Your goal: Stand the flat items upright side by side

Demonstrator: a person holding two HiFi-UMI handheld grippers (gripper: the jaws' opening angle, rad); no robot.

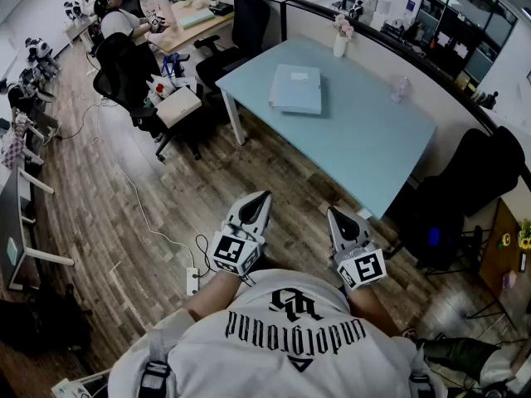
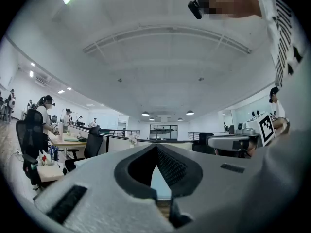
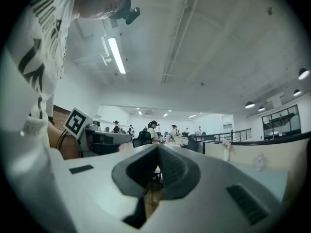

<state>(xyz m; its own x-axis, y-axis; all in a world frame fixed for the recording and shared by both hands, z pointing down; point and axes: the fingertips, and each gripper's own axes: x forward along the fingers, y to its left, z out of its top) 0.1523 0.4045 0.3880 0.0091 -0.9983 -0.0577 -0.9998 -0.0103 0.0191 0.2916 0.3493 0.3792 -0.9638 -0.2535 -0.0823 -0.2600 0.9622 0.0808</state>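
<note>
A stack of flat pale blue items [image 1: 296, 89] lies on the light blue table [image 1: 357, 148], toward its far left part. I hold both grippers close to my chest, well short of the table's near edge and over the wooden floor. The left gripper [image 1: 259, 198] is shut with nothing in it; in the left gripper view its jaws [image 2: 156, 147] meet at the tips. The right gripper [image 1: 335, 215] is shut and empty too, and its jaws [image 3: 158, 147] touch in the right gripper view. Both point level, toward the table.
A small white vase [image 1: 340, 43] and a clear bottle [image 1: 399, 88] stand near the table's far edge by a low partition. Black office chairs [image 1: 249, 15] stand to the left and right [image 1: 481, 168]. A person [image 1: 124, 25] sits at another desk. A power strip and cables [image 1: 192, 279] lie on the floor.
</note>
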